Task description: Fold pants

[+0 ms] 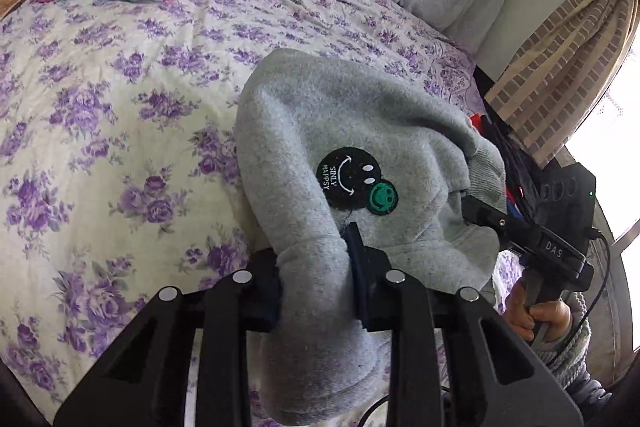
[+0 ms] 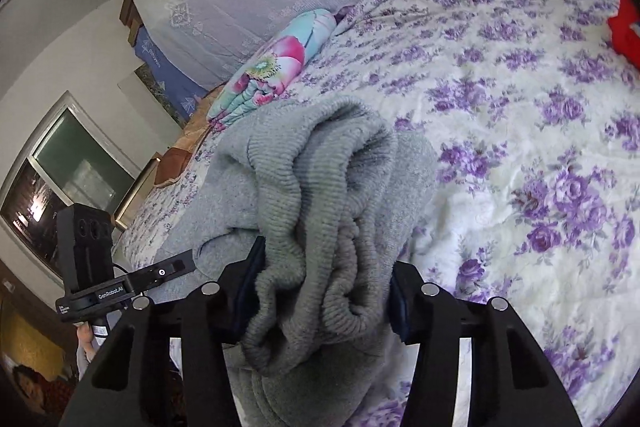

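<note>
I have the pants (image 1: 344, 131) off the bed (image 1: 100, 99), near its right edge. Left gripper (image 1: 316, 287) jaws pinch a cuff, right gripper (image 2: 320, 291) jaws pinch the bunched waistband, probably to spread them flat for folding.

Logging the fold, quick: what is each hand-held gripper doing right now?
Left hand-held gripper: closed on the grey pants.
Right hand-held gripper: closed on the pants' bunched ribbed waistband.
</note>
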